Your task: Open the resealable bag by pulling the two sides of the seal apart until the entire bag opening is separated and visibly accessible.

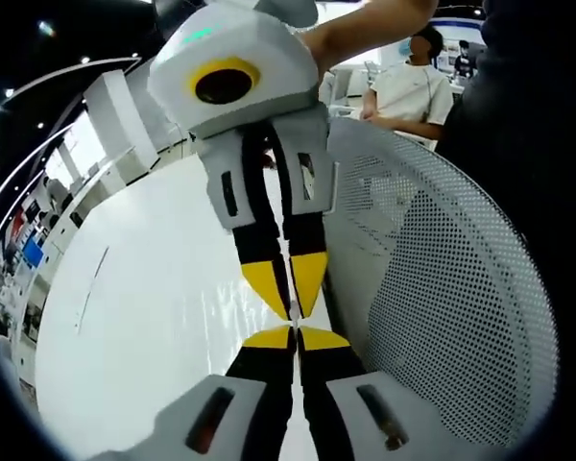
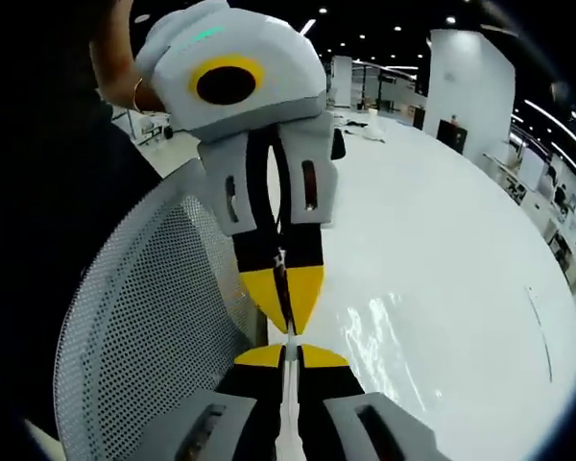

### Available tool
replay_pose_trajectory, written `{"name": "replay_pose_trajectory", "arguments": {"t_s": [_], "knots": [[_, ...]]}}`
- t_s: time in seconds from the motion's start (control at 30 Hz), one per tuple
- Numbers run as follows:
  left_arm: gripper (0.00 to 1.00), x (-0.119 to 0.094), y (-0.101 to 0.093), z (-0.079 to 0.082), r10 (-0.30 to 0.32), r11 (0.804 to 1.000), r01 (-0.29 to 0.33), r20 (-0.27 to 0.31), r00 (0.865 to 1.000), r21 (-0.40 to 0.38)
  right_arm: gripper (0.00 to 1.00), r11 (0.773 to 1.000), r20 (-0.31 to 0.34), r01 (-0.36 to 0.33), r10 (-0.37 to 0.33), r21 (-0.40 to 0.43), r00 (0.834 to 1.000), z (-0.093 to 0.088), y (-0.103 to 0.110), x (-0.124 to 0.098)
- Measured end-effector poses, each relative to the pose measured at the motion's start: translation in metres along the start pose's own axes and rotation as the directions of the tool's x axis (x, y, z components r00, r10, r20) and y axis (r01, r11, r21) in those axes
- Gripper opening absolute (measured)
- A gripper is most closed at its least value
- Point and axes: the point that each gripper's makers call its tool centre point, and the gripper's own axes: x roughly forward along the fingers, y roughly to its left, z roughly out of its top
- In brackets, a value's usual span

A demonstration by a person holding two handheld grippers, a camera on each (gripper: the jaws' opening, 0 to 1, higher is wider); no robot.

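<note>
Here the two grippers meet tip to tip over the white table (image 1: 144,317): left gripper (image 1: 296,338) rises from 6 o'clock, right gripper (image 2: 290,355) likewise, each with yellow jaws pressed together. One clear bag (image 2: 286,408) shows as a thin edge between them, pinched by both, beside one perforated white chair (image 1: 442,288) at 3 o'clock in the left gripper view

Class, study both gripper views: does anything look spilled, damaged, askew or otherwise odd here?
Nothing looks spilled or damaged. The left gripper and right gripper meet tip to tip, jaws shut, above the white table beside a perforated white basket. Clear plastic glints near the tips; whether it is the bag is unclear.
</note>
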Motion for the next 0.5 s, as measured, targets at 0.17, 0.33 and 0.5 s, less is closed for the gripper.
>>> {"name": "replay_pose_trajectory", "arguments": {"t_s": [0.17, 0.33, 0.5], "knots": [[0.0, -0.0005, -0.0011, -0.0015, -0.004, 1.0, 0.004, 0.003, 1.0, -0.013, 0.01, 0.998, -0.008, 0.03, -0.03, -0.057, 1.0, 0.0027, 0.0013, 0.0022], [0.0, -0.0002, -0.0016, -0.0028, -0.002, 1.0, 0.002, 0.002, 1.0, -0.018, 0.0, 0.996, -0.006, 0.04, -0.041, -0.085, 0.999, 0.006, 0.0004, 0.0038], [0.0, -0.0001, -0.0013, -0.003, 0.006, 1.0, -0.006, 0.004, 1.0, -0.019, 0.0, 0.995, -0.012, 0.045, -0.046, -0.087, 0.999, 0.0045, -0.0014, 0.0059]]}}
